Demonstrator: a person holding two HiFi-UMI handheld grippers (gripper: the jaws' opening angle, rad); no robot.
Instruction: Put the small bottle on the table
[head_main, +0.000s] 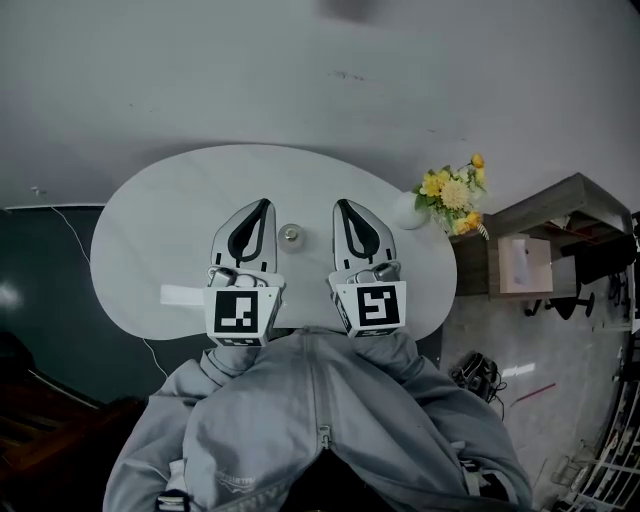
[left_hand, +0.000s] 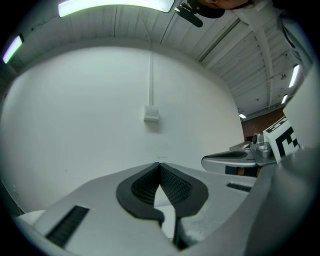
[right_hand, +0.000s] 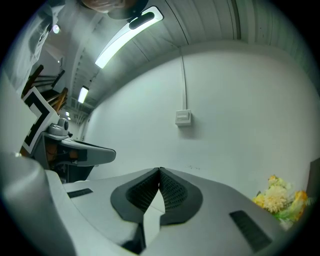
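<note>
In the head view a small bottle (head_main: 290, 235), seen from above as a round pale cap, stands on the white rounded table (head_main: 160, 220). It lies between my two grippers, and neither touches it. My left gripper (head_main: 265, 204) is to its left and my right gripper (head_main: 340, 205) to its right, both held over the table and pointing away from me. The left gripper (left_hand: 160, 165) is shut with its ribbed pads together and nothing between them. The right gripper (right_hand: 159, 170) is likewise shut and empty. Both gripper views look level at a white wall, and the bottle is out of their sight.
A white vase of yellow flowers (head_main: 452, 192) stands at the table's right edge and also shows as flowers (right_hand: 278, 199). A wooden cabinet (head_main: 545, 240) stands beyond it. A white strip (head_main: 185, 295) lies on the table at the left. A switch box (left_hand: 151, 114) is on the wall.
</note>
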